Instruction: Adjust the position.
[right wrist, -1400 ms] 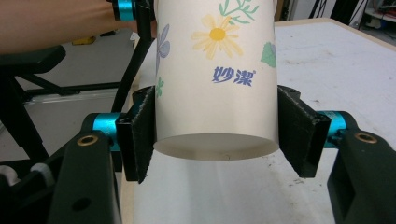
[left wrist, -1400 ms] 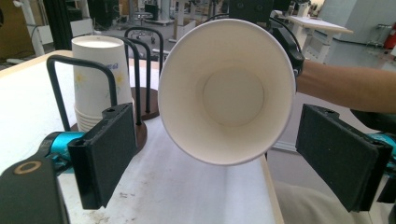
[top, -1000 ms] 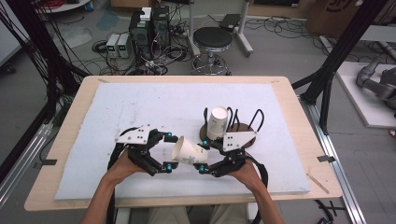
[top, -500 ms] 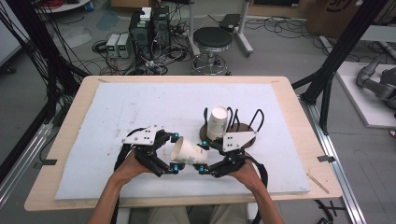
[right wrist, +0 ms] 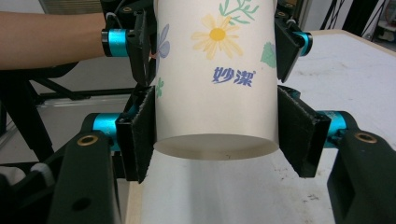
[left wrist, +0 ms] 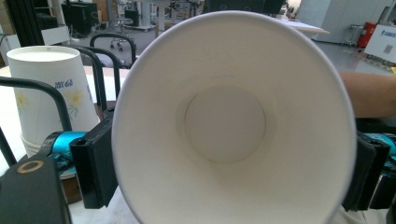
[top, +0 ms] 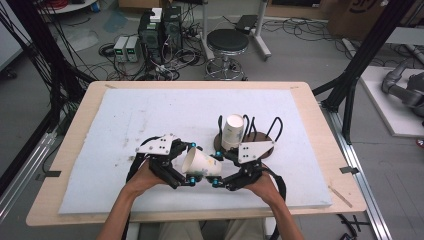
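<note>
A flowered white paper cup (top: pixel 202 165) lies on its side above the mat, held between both grippers. My right gripper (top: pixel 216 170) is shut on its base end; in the right gripper view its pads (right wrist: pixel 140 135) press both sides of the cup (right wrist: pixel 217 93). My left gripper (top: pixel 192 164) is closed on the mouth end. The left gripper view looks straight into the cup (left wrist: pixel 224 121), with its pads (left wrist: pixel 93 163) against the rim. A stack of upside-down cups (top: pixel 233 131) stands on a brown wire-looped holder (top: pixel 267 149) just behind the right gripper.
A white foam mat (top: pixel 150 115) covers the wooden table (top: pixel 75 120). The holder's black wire loops (top: pixel 275 125) rise close to the right hand. A stool (top: pixel 227 42) and electronics boxes (top: pixel 160 30) stand on the floor beyond the far edge.
My left gripper has moved right, up to the cup's mouth, and its jaws now sit on the rim. The right gripper and cup have stayed nearly still.
</note>
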The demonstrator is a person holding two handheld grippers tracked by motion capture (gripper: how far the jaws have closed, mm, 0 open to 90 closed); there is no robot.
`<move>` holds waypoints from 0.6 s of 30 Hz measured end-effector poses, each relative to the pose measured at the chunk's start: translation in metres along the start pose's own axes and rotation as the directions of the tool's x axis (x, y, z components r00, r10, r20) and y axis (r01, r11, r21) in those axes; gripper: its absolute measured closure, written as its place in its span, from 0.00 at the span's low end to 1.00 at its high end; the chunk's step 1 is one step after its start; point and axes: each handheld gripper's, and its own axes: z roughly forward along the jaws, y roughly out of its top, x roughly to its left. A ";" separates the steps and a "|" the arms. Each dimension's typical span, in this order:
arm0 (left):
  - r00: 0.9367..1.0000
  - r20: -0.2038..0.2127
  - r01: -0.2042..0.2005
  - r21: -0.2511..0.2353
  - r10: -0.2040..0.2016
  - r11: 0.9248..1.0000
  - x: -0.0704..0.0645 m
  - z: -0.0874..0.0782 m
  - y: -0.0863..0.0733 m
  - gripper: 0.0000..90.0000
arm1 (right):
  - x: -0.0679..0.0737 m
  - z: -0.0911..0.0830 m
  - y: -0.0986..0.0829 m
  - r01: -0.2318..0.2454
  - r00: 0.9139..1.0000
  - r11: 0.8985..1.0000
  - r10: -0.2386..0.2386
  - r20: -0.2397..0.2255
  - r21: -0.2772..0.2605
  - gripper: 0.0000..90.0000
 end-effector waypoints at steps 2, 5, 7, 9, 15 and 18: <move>1.000 0.003 -0.003 0.003 0.003 1.000 0.000 0.001 0.000 0.15 | 0.000 0.000 0.000 0.001 1.000 1.000 -0.001 -0.002 -0.005 0.40; 1.000 0.007 -0.002 0.001 0.002 1.000 0.000 0.001 0.001 0.19 | 0.001 0.000 0.000 0.005 1.000 1.000 -0.005 -0.005 -0.004 0.40; 1.000 0.010 -0.004 0.000 0.004 1.000 0.001 0.001 0.001 0.23 | 0.001 0.000 0.000 0.005 1.000 1.000 -0.005 -0.008 -0.003 0.40; 1.000 0.023 -0.007 -0.004 0.007 1.000 0.001 0.000 0.001 0.26 | 0.001 0.000 0.000 0.009 1.000 1.000 -0.009 -0.009 -0.002 0.40; 0.999 0.030 -0.023 -0.004 0.023 1.000 0.000 -0.001 0.001 0.29 | 0.001 0.000 0.000 0.011 1.000 1.000 -0.011 -0.015 -0.002 0.41; 0.999 0.036 -0.026 -0.001 0.026 1.000 0.000 -0.001 0.001 0.31 | 0.001 0.000 0.000 0.020 1.000 1.000 -0.020 -0.011 -0.002 0.41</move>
